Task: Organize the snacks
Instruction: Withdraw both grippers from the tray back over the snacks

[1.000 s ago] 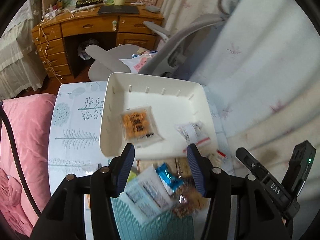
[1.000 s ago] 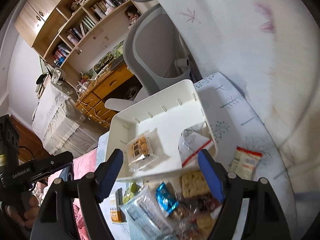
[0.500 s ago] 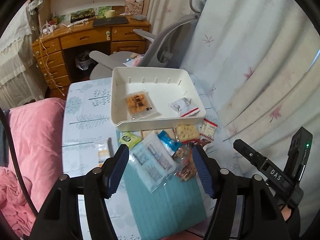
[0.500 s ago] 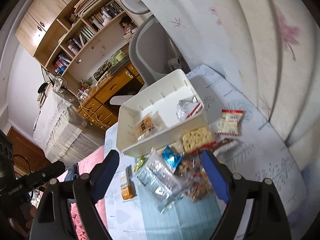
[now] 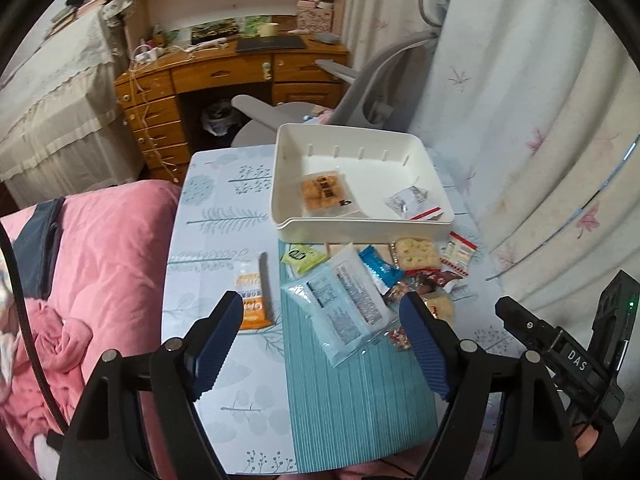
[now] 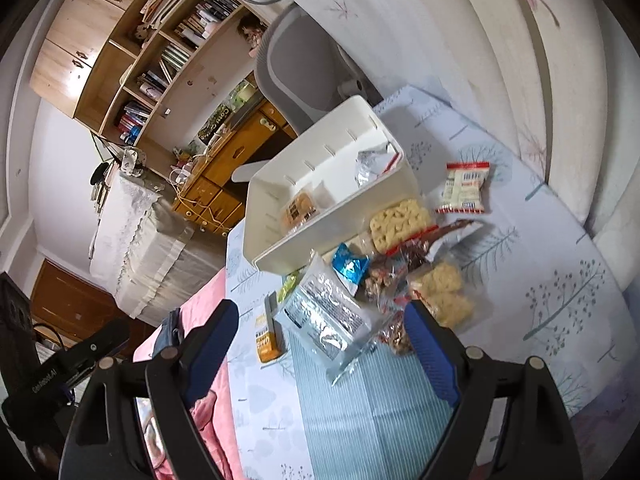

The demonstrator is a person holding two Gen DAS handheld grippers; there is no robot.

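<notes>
A worktop covered by a tree-print cloth is seen beside a pink bed, with a curtain to the right. At its far end a white tray holds two packets. Loose snacks are heaped just near of the tray; an orange packet lies apart to the left. The left gripper is held above them, jaws opening, nothing between. The right gripper is spread and empty. Bookshelves are shown fully only in the right wrist view.
</notes>
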